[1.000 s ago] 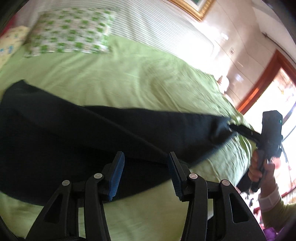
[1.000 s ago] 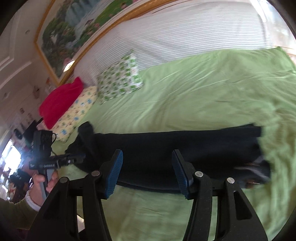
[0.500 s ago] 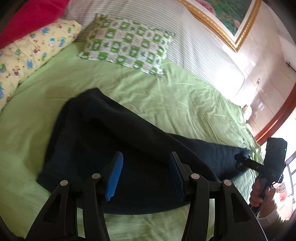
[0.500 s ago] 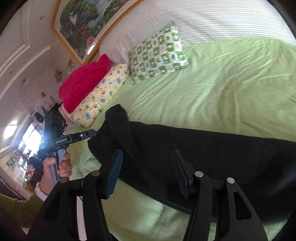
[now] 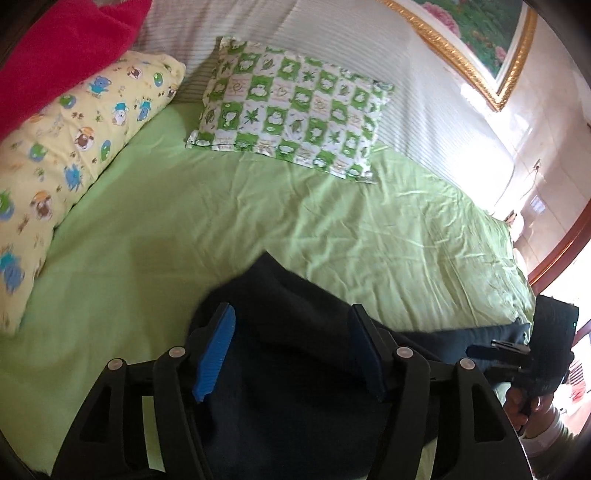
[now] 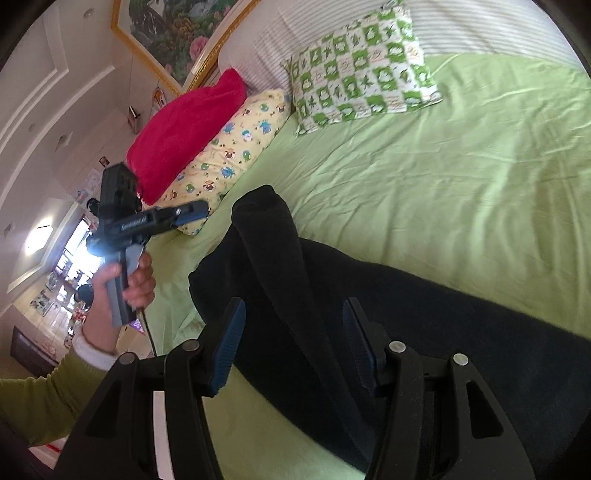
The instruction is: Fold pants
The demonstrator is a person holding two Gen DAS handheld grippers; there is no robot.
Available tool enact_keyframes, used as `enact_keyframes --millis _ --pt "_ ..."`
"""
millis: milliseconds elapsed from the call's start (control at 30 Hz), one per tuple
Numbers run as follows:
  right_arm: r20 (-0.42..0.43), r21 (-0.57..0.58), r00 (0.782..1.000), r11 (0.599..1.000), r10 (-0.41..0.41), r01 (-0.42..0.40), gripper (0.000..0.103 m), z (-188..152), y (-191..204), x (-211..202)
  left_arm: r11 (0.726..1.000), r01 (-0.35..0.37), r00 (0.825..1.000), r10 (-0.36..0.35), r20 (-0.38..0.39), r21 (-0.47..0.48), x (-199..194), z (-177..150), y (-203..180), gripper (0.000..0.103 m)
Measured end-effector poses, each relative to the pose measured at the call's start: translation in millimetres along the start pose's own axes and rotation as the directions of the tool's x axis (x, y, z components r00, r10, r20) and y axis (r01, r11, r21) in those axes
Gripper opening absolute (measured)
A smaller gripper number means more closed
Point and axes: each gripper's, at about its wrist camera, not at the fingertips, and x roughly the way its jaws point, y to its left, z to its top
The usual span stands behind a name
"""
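Observation:
Dark navy pants (image 5: 295, 332) lie stretched across the green bed sheet (image 5: 258, 229), with a narrow band folded up along them (image 6: 273, 243). My left gripper (image 5: 291, 347) is open and empty, hovering over one end of the pants. My right gripper (image 6: 291, 339) is open and empty above the pants near the folded band. The left gripper also shows in the right wrist view (image 6: 192, 212), held off the bed's left side, away from the cloth. The right gripper shows in the left wrist view (image 5: 480, 349) at the far right, low over the pants.
A green-and-white checked pillow (image 5: 291, 107), a yellow cartoon pillow (image 5: 74, 155) and a red cushion (image 5: 55, 48) lie at the head of the bed. A striped headboard (image 5: 406, 81) and a framed painting (image 6: 177, 33) stand behind. The bed edge runs under the left hand (image 6: 166, 295).
Both grippers have swung toward the head of the bed. The left gripper has drawn back from the pants' end. The pillows have come into fuller view.

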Motion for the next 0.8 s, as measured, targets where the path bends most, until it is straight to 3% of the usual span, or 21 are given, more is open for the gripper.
enact_keyframes --millis 133,233,367,433,500,633,667,733,767,800 --pt "-0.033 0.004 0.999 1.000 0.017 -0.017 0.056 15 -2 18 0.999 0.035 0.996 -0.036 -0.087 -0.008 28 27 18 0.072" --pt "-0.065 0.014 0.998 1.000 0.020 -0.019 0.056 25 -7 31 1.000 0.013 0.987 -0.016 -0.158 -0.015 56 41 34 0.072" --pt "-0.104 0.041 0.993 0.998 0.055 -0.051 0.056 33 -13 46 0.997 0.051 0.960 -0.063 -0.273 -0.052 92 41 45 0.073" --pt "-0.121 0.051 0.990 0.996 0.076 -0.071 0.056 34 -13 52 0.999 0.038 0.949 -0.049 -0.312 -0.039 104 36 46 0.073" --pt "-0.138 0.049 0.986 0.995 0.091 -0.085 0.056 33 -11 58 0.999 0.026 0.952 -0.030 -0.303 -0.020 107 33 44 0.071" --pt "-0.175 0.024 0.981 0.997 0.079 -0.076 0.056 29 -6 69 0.999 0.026 0.970 -0.015 -0.242 0.045 97 27 33 0.051" --pt "-0.181 0.020 0.980 0.996 0.087 -0.085 0.055 29 -5 70 0.998 0.028 0.974 -0.012 -0.228 0.064 93 26 29 0.039" --pt "-0.203 -0.001 0.973 0.994 0.108 -0.110 0.031 26 3 72 0.995 0.013 0.980 0.008 -0.200 0.101 85 24 23 0.014" --pt "-0.211 -0.027 0.974 0.995 0.088 -0.096 0.011 25 9 72 0.994 0.010 0.983 0.010 -0.185 0.107 79 23 21 0.013" --pt "-0.209 -0.057 0.976 0.995 0.062 -0.076 0.007 24 15 71 0.993 0.016 0.987 0.003 -0.158 0.116 71 21 19 0.012"
